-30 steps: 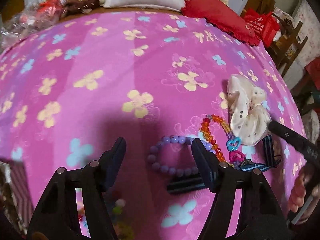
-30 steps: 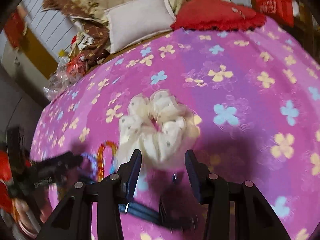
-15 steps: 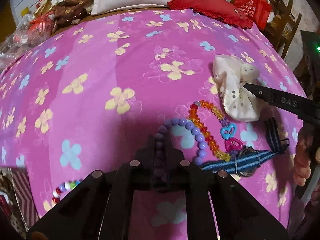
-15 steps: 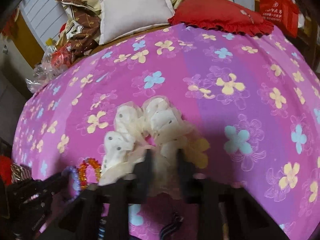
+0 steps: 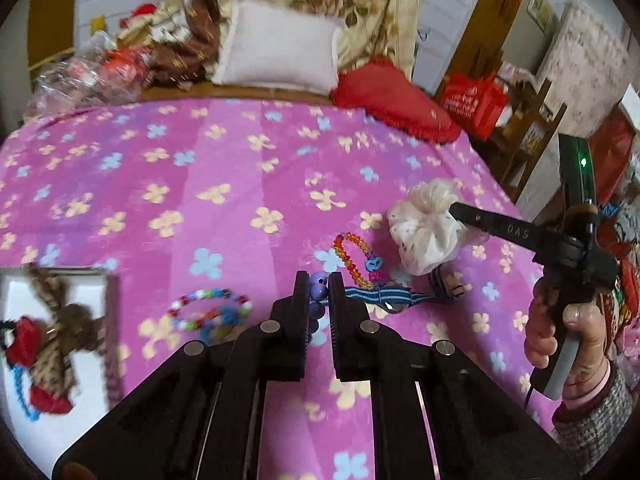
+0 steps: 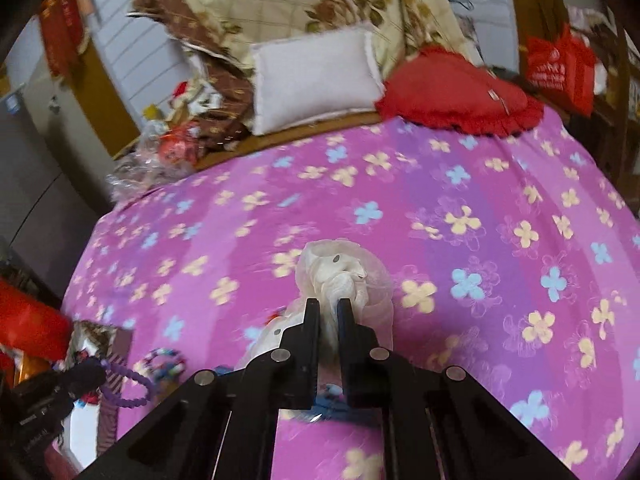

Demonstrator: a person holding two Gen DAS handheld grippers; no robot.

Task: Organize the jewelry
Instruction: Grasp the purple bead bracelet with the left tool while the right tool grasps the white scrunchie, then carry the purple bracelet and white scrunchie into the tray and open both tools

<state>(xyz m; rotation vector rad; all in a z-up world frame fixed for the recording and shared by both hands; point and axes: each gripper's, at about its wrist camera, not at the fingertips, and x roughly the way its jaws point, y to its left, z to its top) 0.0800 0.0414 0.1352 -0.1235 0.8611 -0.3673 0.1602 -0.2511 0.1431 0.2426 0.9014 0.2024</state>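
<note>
My left gripper [image 5: 319,280] is shut on a purple bead bracelet [image 5: 317,285] and holds it above the pink flowered cloth [image 5: 224,208]; the bracelet hangs as a loop in the right wrist view [image 6: 128,388]. My right gripper [image 6: 328,307] is shut on a cream dotted scrunchie [image 6: 340,276], lifted off the cloth; it also shows in the left wrist view [image 5: 424,232]. An orange-red bead bracelet [image 5: 352,256], a multicolour bead bracelet [image 5: 208,308] and a blue striped band [image 5: 380,294] lie on the cloth.
A white box [image 5: 86,368] at the left holds a brown bow and red and blue pieces. A white pillow [image 5: 280,52] and red cushion [image 5: 396,100] lie at the far edge. A wooden chair [image 5: 536,120] stands at the right.
Both grippers closed, the left on the purple bracelet and the right on the scrunchie, and both have lifted their items off the cloth. The left view now shows the white box.
</note>
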